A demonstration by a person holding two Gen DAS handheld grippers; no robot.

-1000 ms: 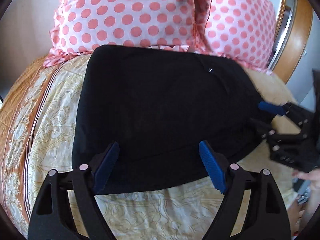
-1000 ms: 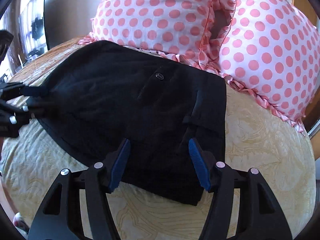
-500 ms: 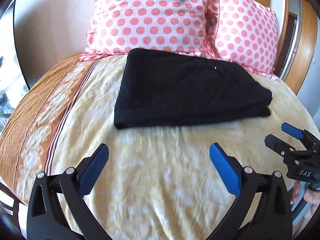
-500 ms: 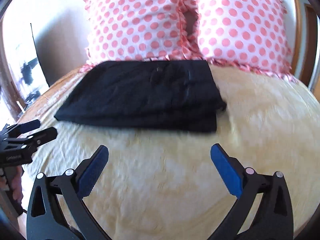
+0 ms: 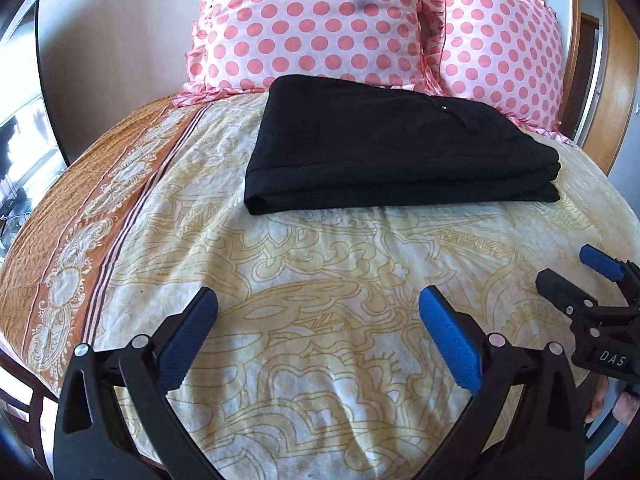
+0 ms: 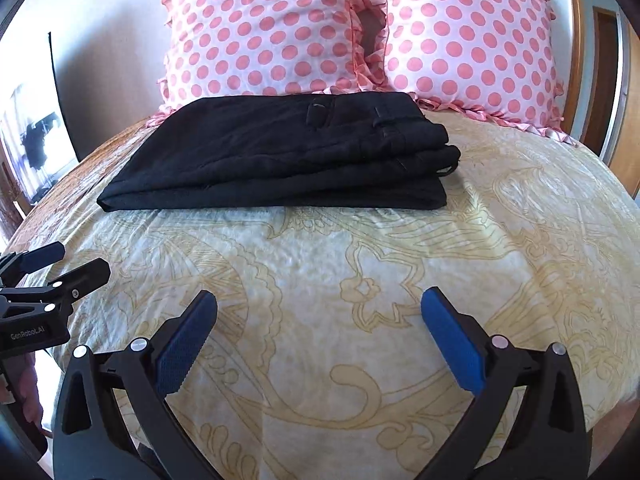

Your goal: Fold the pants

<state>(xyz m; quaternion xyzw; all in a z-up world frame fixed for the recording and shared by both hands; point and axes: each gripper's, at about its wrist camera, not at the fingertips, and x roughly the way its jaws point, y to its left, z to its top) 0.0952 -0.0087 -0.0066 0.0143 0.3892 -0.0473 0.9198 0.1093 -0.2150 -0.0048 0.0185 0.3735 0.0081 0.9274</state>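
Note:
The black pants point(image 5: 392, 148) lie folded in a flat stack on the bed, just in front of the pillows; they also show in the right wrist view point(image 6: 288, 160). My left gripper point(image 5: 318, 320) is open and empty, well back from the pants over the bedspread. My right gripper point(image 6: 319, 320) is open and empty too, at the same distance. Each gripper shows at the edge of the other's view: the right one point(image 5: 584, 272) at the far right, the left one point(image 6: 68, 264) at the far left.
Two pink polka-dot pillows point(image 5: 320, 24) point(image 6: 472, 40) stand against the wall behind the pants. The yellow patterned bedspread point(image 5: 320, 260) has an orange border point(image 5: 80, 200) at the left. A wooden frame point(image 5: 612, 80) stands at the right.
Both grippers have pulled back from the folded pants toward the foot of the bed and opened wider. The pants stay in place.

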